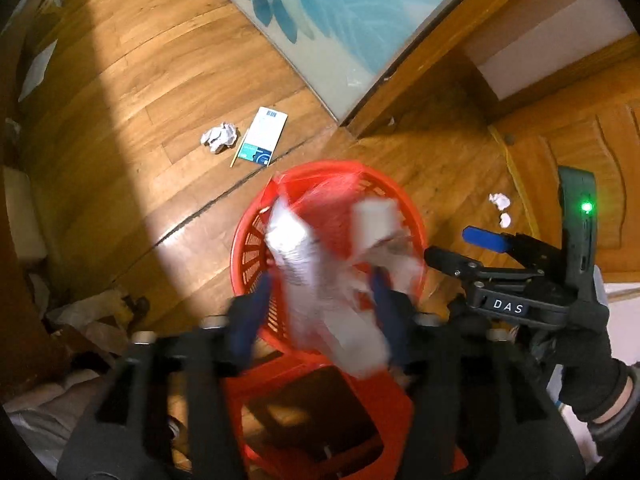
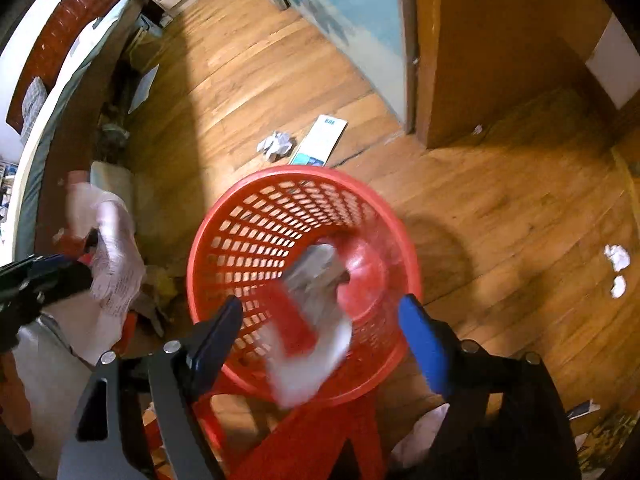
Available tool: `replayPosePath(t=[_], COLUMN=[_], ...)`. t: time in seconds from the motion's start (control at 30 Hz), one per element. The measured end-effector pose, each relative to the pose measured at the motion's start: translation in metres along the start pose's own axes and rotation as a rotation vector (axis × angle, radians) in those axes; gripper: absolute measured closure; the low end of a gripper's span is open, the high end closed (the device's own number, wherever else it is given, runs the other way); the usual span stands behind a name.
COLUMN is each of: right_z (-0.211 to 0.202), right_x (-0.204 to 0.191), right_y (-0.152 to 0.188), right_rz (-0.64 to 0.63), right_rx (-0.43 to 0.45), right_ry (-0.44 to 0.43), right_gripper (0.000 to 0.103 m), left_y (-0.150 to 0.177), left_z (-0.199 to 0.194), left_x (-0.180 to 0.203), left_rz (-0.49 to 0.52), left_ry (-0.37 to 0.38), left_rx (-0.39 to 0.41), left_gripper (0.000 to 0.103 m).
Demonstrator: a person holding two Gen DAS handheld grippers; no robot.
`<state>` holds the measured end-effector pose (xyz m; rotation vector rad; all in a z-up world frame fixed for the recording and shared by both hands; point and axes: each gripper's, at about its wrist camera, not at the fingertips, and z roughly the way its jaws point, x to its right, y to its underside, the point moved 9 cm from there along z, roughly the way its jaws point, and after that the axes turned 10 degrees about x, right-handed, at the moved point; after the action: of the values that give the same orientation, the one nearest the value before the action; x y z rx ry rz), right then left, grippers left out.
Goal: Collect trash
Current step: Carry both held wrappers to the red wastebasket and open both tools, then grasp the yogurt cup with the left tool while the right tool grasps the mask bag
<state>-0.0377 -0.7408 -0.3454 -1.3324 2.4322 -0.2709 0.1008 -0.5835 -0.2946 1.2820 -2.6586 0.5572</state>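
Note:
A red mesh basket (image 1: 248,248) (image 2: 248,216) stands on the wooden floor below both grippers. My left gripper (image 1: 320,316) is open above its rim, and a blurred white crumpled wrapper (image 1: 320,304) hangs loose between the blue pads. My right gripper (image 2: 320,336) is open over the basket's mouth, with a blurred red-and-white wrapper (image 2: 308,340) between its spread fingers, touching neither pad. The left wrist view also shows the right gripper (image 1: 464,248) open, in a gloved hand (image 1: 588,364). In the right wrist view the left gripper (image 2: 76,268) is at the left edge beside white paper (image 2: 116,264).
On the floor beyond the basket lie a crumpled paper ball (image 1: 219,138) (image 2: 276,145) and a flat white-and-teal box (image 1: 263,136) (image 2: 320,142). Small white scraps (image 1: 500,202) (image 2: 616,258) lie to the right. A red stool (image 1: 320,412) (image 2: 332,440) is under the grippers. Clutter lines the left wall.

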Motion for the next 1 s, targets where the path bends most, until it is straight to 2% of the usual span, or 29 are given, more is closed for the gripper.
replayPosePath(t=[0.17, 0.3, 0.37, 0.43, 0.53, 0.6, 0.7, 0.8, 0.87, 0.9, 0.97, 1.0], right_z=[-0.008, -0.02, -0.031, -0.044, -0.058, -0.068, -0.084, -0.098, -0.107, -0.11, -0.114, -0.114], right_x=[0.003, -0.018, -0.036, -0.07, -0.125, -0.178, -0.263, -0.351, -0.407, -0.439, -0.498, -0.522], right_y=[-0.012, -0.03, -0.042, -0.058, -0.077, -0.09, -0.101, -0.1, -0.092, -0.085, -0.067, -0.058], right_rz=[0.025, 0.009, -0.015, -0.061, -0.131, -0.201, -0.307, -0.399, -0.449, -0.478, -0.527, -0.546], right_rx=[0.041, 0.083, 0.114, 0.155, 0.195, 0.226, 0.271, 0.303, 0.317, 0.323, 0.321, 0.313], right_ry=[0.014, -0.005, -0.023, -0.057, -0.11, -0.16, -0.241, -0.335, -0.397, -0.43, -0.492, -0.52], right_gripper=[0.025, 0.025, 0.025, 0.025, 0.025, 0.025, 0.025, 0.025, 0.025, 0.025, 0.025, 0.025], left_y=[-0.003, -0.012, -0.022, -0.035, -0.054, -0.061, -0.036, 0.007, 0.05, 0.066, 0.116, 0.132], left_z=[-0.012, -0.029, -0.05, -0.084, -0.153, -0.206, -0.281, -0.342, -0.375, -0.382, -0.398, -0.399], left_x=[0.002, -0.006, -0.014, -0.029, -0.063, -0.098, -0.161, -0.231, -0.284, -0.3, -0.347, -0.36], left_rz=[-0.018, -0.059, -0.085, -0.113, -0.145, -0.178, -0.252, -0.352, -0.436, -0.461, -0.537, -0.571], left_ry=[0.012, 0.025, 0.035, 0.024, -0.006, -0.056, -0.16, -0.282, -0.379, -0.403, -0.515, -0.538], left_rx=[0.023, 0.085, 0.149, 0.247, 0.421, 0.531, 0.683, 0.788, 0.839, 0.852, 0.862, 0.861], left_gripper=[0.037, 0.037, 0.037, 0.037, 0.037, 0.036, 0.027, 0.027, 0.027, 0.027, 0.027, 0.027])
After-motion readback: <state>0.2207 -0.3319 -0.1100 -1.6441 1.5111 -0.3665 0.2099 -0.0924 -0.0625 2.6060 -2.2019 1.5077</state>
